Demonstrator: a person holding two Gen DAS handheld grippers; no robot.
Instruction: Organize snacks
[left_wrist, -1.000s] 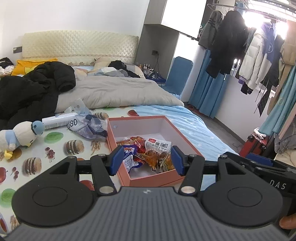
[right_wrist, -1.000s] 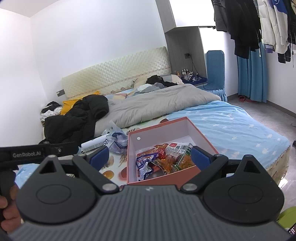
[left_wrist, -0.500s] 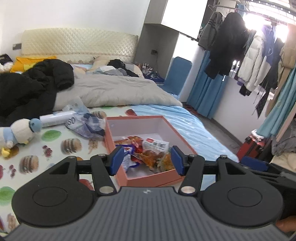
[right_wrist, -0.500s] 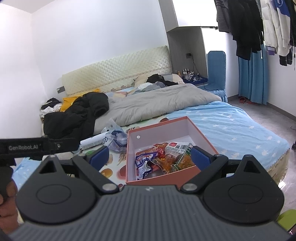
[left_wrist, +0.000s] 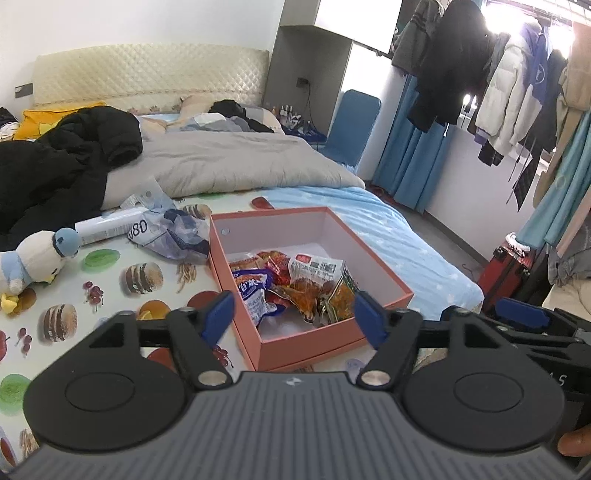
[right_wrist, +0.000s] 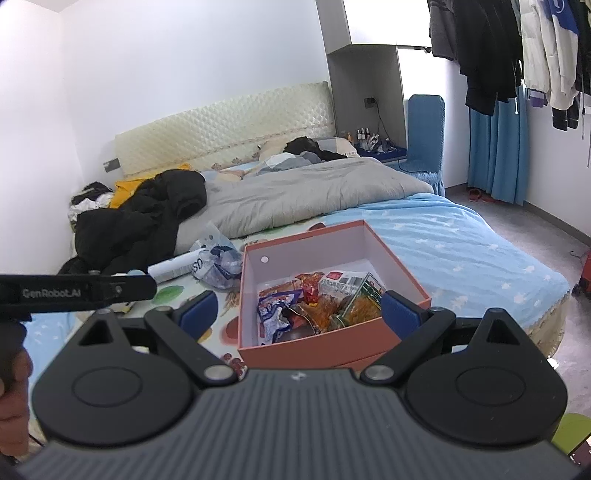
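Observation:
An open salmon-pink box sits on the bed and holds several snack packets, among them a blue and white one. The box also shows in the right wrist view with the packets inside. My left gripper is open and empty, held above the box's near edge. My right gripper is open and empty, wider apart, also above the near side of the box.
A crumpled plastic bag and a white tube lie left of the box. A plush duck lies at far left. A black jacket and grey duvet lie behind. A red suitcase stands right of the bed.
The left gripper has opened wider and the view has tilted and shifted slightly. The right gripper's view has barely moved and it stays open.

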